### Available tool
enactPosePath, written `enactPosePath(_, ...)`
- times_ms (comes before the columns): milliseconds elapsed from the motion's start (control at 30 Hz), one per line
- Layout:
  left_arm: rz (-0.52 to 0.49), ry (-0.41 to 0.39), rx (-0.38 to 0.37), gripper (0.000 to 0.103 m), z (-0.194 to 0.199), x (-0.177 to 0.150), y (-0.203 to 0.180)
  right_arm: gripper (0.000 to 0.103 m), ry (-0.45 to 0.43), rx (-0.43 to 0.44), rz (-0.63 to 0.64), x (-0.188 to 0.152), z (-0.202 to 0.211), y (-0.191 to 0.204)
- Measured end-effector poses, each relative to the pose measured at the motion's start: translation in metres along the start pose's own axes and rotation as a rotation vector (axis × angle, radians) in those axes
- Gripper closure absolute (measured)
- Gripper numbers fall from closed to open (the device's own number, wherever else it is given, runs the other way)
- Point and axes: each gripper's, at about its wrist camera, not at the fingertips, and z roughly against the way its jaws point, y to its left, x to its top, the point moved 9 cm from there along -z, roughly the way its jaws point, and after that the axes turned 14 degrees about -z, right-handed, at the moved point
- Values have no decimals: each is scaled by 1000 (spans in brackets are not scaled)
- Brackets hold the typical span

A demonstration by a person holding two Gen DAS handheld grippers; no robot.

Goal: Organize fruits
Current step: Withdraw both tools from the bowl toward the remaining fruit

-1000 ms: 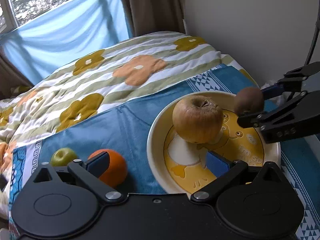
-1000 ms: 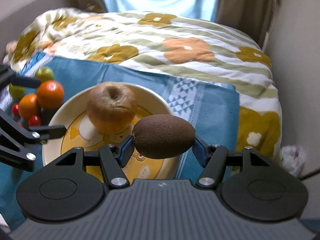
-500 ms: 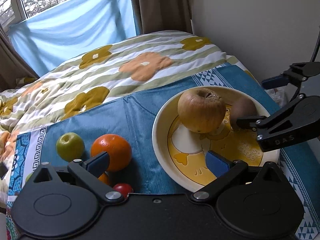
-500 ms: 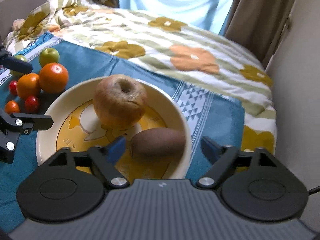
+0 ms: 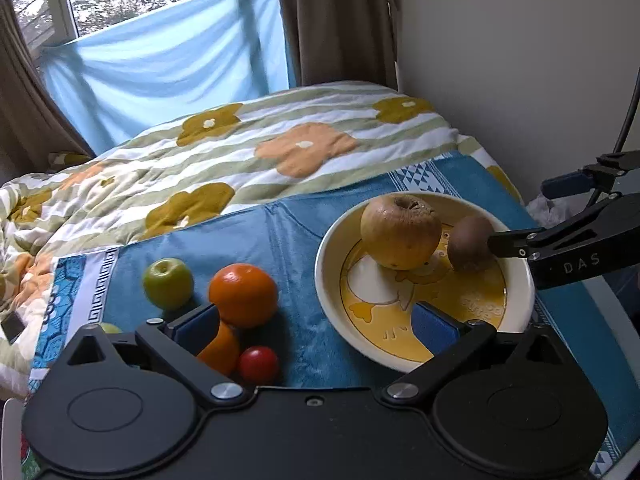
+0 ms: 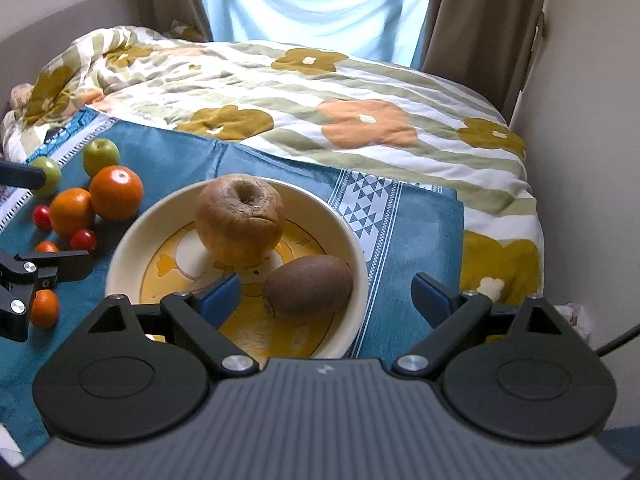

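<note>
A cream plate (image 6: 116, 264) with a yellow duck print holds a wrinkled brown apple (image 6: 240, 218) and a brown kiwi (image 6: 308, 290), which lie side by side. My right gripper (image 6: 326, 294) hovers open just above and behind the kiwi without touching it. Left of the plate, on the blue cloth (image 5: 296, 248), lie a green apple (image 5: 168, 283), a large orange (image 5: 243, 295), a second orange (image 5: 218, 346) partly behind my finger, and a red cherry tomato (image 5: 259, 364). My left gripper (image 5: 316, 326) stands open over them, holding nothing.
The cloth lies on a bed with a flowered quilt (image 6: 360, 92). A wall (image 5: 520, 60) runs close along the right side, with curtains (image 6: 480, 12) at the far end. A second green apple (image 6: 47, 174) and small tomatoes (image 6: 83, 240) sit at the cloth's left.
My right gripper opened and let the kiwi down onto the plate beside the apple, then drew back. My left gripper pulled back and up, bringing more loose fruit into view.
</note>
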Motion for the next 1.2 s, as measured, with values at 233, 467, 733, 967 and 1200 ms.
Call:
enactPosePath(233, 39, -45, 64, 0, 46, -12, 13, 0, -7, 1, -43, -2, 35, 9)
enactPosePath(467, 96, -34, 123, 0, 79, -34, 37, 0, -6, 47, -83, -3, 62, 34)
enactPosePath(733, 133, -24, 162, 0, 99, -62, 85, 0, 5, 93, -112, -6, 78, 84)
enactPosePath(967, 121, -20, 143, 0, 100, -83, 133, 0, 15, 99, -155, -12, 79, 138)
enactPosePath(1200, 53, -2, 71, 0, 75, -106, 171, 0, 48, 64, -196, -28, 61, 187)
